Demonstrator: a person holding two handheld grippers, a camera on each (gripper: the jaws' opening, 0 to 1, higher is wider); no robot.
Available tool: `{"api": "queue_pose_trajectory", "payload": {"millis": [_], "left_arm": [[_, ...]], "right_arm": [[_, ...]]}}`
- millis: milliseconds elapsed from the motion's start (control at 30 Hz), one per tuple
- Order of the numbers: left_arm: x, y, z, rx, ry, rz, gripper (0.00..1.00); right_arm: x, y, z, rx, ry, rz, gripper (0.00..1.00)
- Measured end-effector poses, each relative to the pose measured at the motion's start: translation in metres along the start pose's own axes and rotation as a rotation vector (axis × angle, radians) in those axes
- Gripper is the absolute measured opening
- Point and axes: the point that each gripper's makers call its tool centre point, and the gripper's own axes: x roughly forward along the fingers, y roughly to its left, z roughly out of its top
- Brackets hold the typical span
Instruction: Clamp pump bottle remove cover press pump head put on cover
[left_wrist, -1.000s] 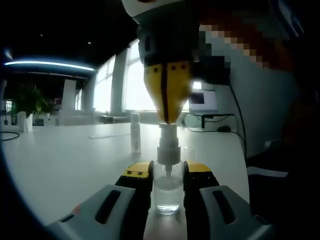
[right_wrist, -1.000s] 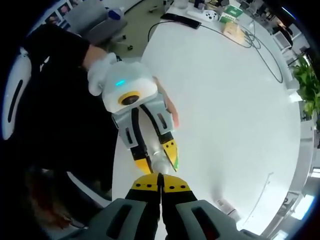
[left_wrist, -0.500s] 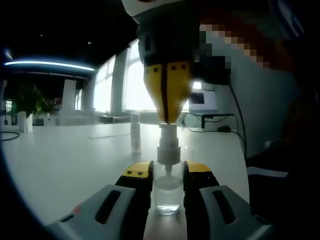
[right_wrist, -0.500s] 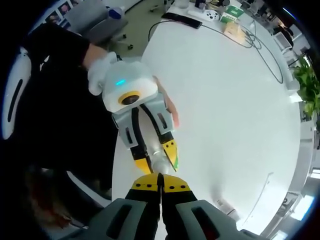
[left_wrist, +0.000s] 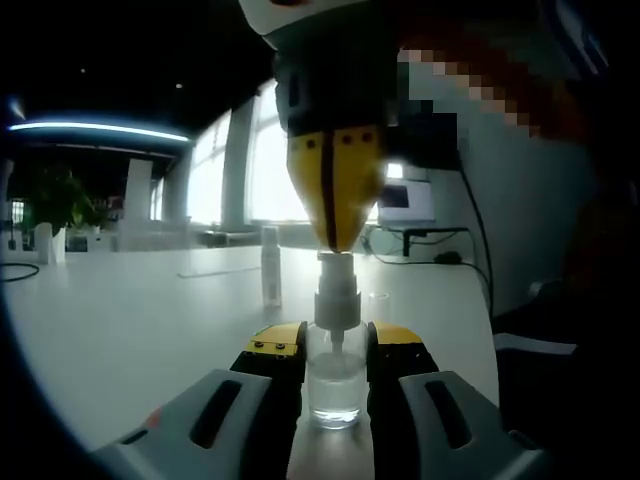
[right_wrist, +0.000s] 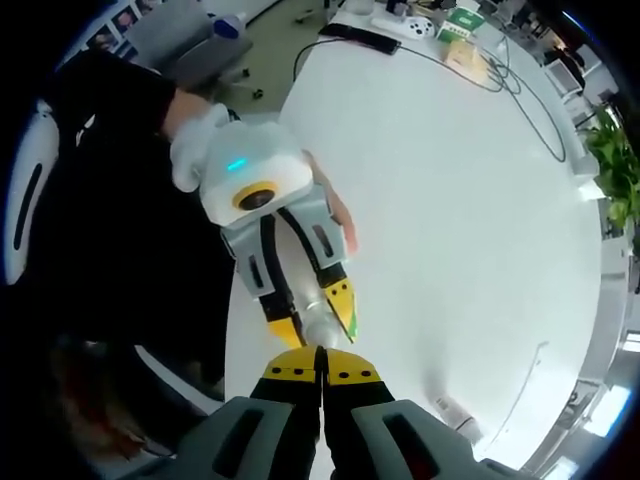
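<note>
Your left gripper (left_wrist: 335, 362) pinches clear pump bottle (left_wrist: 334, 385), upright on white worktop (left_wrist: 130, 320) near its edge. Your right gripper (left_wrist: 333, 240) comes from above, fingers pressed together, tips touching pump head (left_wrist: 336, 268). Cover (left_wrist: 377, 300) stands on worktop just behind bottle. Slim spray bottle (left_wrist: 270, 266) upright farther back.

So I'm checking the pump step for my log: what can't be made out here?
- Pump head, left gripper view: its top is hidden by the right tool, shut above it.
- Bottle, right gripper view: mostly hidden between the left tool tips.
- Small clear cover, left gripper view: too small to identify.
</note>
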Motion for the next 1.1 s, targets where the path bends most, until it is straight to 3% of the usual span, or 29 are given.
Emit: {"api": "queue_pose_trajectory", "payload": {"millis": [333,700,1100], "left_arm": [[0.0004,-0.0004,0.0001,0.002,0.000,0.000,0.15],[0.0002,-0.0007,0.0000,0.002,-0.001,-0.001,0.15],[0.0000,0.0014,-0.0006,0.002,0.000,0.000,0.15]], "right_arm": [[0.0033,0.0002,-0.0008,-0.037,0.035,-0.003,0.00],[-0.0041,-0.0003,-0.0009,-0.024,-0.003,0.003,0.00],[-0.0040,0.0001,-0.0003,-0.016,-0.001,-0.004,0.00]]}}
